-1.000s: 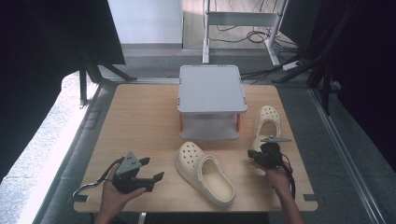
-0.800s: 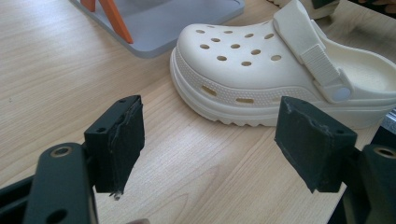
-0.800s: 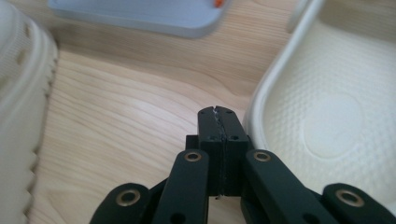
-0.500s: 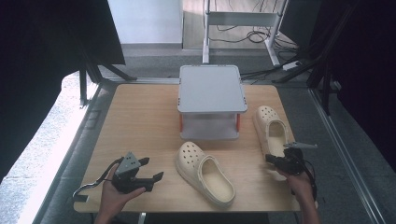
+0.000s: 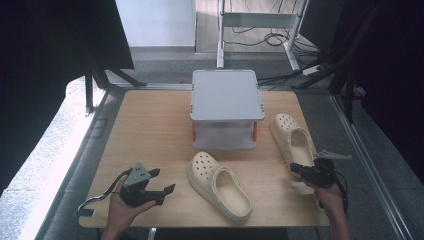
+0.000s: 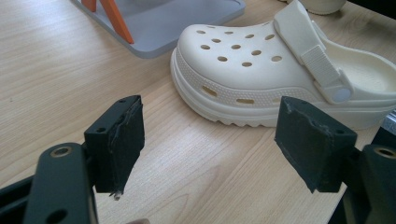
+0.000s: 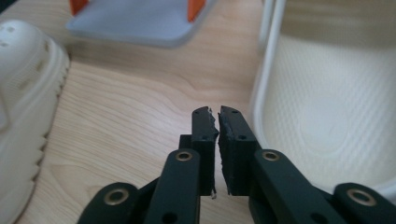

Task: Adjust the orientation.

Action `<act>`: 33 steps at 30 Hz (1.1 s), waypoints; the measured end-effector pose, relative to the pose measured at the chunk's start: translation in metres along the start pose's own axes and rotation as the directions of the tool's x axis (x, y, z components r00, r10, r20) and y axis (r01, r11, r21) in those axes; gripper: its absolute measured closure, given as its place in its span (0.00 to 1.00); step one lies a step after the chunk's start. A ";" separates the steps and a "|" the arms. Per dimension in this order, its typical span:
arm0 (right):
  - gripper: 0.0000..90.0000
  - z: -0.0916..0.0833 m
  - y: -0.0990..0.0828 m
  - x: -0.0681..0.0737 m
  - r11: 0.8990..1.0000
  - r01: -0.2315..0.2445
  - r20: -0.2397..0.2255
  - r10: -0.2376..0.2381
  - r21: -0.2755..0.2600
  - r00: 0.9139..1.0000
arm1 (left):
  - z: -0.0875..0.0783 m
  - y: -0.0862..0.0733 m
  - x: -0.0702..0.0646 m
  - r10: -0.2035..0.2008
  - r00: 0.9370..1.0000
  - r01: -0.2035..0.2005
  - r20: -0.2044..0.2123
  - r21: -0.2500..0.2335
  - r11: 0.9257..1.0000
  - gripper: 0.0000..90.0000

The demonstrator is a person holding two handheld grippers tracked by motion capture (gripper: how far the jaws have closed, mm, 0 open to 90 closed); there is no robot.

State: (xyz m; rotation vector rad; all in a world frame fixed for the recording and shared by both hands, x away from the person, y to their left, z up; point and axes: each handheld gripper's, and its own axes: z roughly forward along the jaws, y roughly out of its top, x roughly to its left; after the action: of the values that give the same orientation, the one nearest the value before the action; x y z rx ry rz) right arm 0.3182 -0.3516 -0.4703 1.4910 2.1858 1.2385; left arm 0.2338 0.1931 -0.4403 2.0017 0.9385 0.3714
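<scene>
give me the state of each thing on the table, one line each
left clog: upright on its sole, free of both grippers
right clog: upright on its sole beside the stand, not gripped
grey stand: upright, top bare
left gripper: jaws wide open, nothing between them
right gripper: jaws just cracking open, a thin gap, nothing between them, beside the right clog

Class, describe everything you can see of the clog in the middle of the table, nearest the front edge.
The middle clog is cream-white and looks like moulded foam or rubber. Round holes dot its toe, slots line its side, and the sole edge is ridged. A heel strap, fixed by a round rivet, is swung forward over the top. It lies upright on the wooden table, toe towards the grey stand, heel towards the front edge. Nothing else touches it.
</scene>
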 end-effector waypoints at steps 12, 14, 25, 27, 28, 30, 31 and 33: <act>0.75 0.007 0.036 -0.003 1.000 0.026 0.033 -0.026 -0.007 0.999 | -0.001 0.002 -0.001 0.002 1.000 -0.002 0.002 -0.001 1.000 0.27; 0.74 0.011 0.043 -0.005 1.000 0.025 0.044 -0.025 0.007 0.999 | 0.000 0.002 -0.001 0.002 1.000 -0.002 0.001 0.000 1.000 0.27; 0.71 0.035 0.076 -0.018 0.997 0.014 0.107 -0.022 0.077 0.994 | -0.002 0.001 0.000 0.002 1.000 -0.002 0.000 -0.005 1.000 0.27; 0.71 0.039 0.079 -0.021 0.997 0.006 0.113 -0.015 0.080 0.993 | -0.002 0.001 0.000 0.001 1.000 -0.001 0.000 -0.006 1.000 0.27; 0.70 0.041 0.080 -0.022 0.996 -0.002 0.113 -0.007 0.085 0.994 | -0.003 0.001 0.001 0.001 1.000 -0.001 0.000 -0.007 1.000 0.27; 0.70 0.045 0.082 -0.025 0.997 -0.011 0.112 0.002 0.082 0.994 | -0.003 0.001 0.001 0.000 1.000 0.000 -0.001 -0.008 1.000 0.27; 0.70 0.048 0.082 -0.026 0.996 -0.015 0.111 0.005 0.084 0.994 | -0.003 0.002 0.001 0.000 1.000 0.000 -0.001 -0.008 1.000 0.27; 0.70 0.054 0.082 -0.029 0.995 -0.015 0.121 0.004 0.096 0.993 | -0.003 0.002 0.001 0.000 1.000 0.000 0.000 -0.009 1.000 0.27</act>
State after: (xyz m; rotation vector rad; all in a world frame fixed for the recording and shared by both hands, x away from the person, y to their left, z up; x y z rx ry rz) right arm 0.4174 -0.3374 -0.4506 1.5711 2.1902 1.0295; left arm 0.2332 0.1949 -0.4373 1.9937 0.9360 0.3749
